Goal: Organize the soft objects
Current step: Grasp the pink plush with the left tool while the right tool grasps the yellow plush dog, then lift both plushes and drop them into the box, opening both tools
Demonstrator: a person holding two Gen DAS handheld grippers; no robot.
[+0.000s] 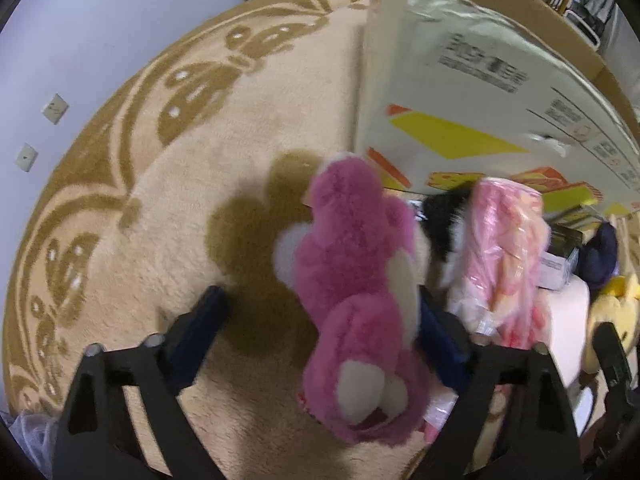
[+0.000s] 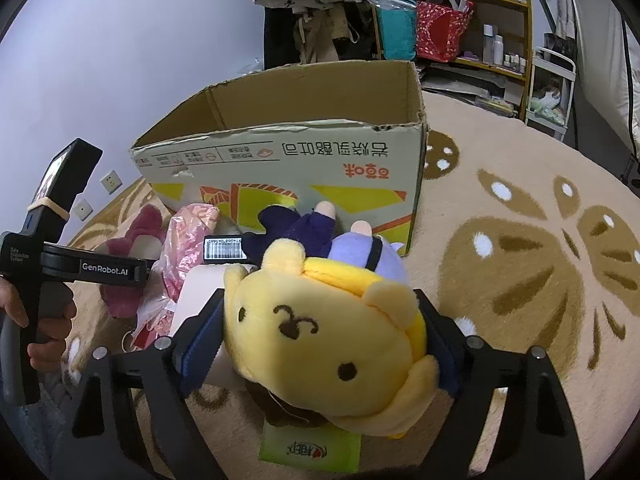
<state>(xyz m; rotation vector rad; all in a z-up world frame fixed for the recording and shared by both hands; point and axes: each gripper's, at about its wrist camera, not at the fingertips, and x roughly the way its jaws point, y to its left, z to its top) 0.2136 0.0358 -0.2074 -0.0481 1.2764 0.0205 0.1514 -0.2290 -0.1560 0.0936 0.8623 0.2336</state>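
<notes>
In the left wrist view my left gripper (image 1: 320,312) is open around a magenta plush bear (image 1: 356,280) lying on the carpet; the bear rests against the right finger, the left finger stands apart. A pink plastic-wrapped plush (image 1: 504,256) lies to its right. In the right wrist view my right gripper (image 2: 320,320) has both fingers pressed on a yellow plush bear head (image 2: 332,340). Behind it lie a lavender plush (image 2: 360,252) and a dark purple plush (image 2: 296,228). The open cardboard box (image 2: 304,156) stands beyond.
The beige patterned carpet (image 2: 520,260) extends to the right. A green tag (image 2: 310,448) lies under the yellow plush. Cluttered shelves (image 2: 460,20) and a white cart (image 2: 552,88) stand at the back. The box wall (image 1: 460,100) rises close at the left gripper's upper right.
</notes>
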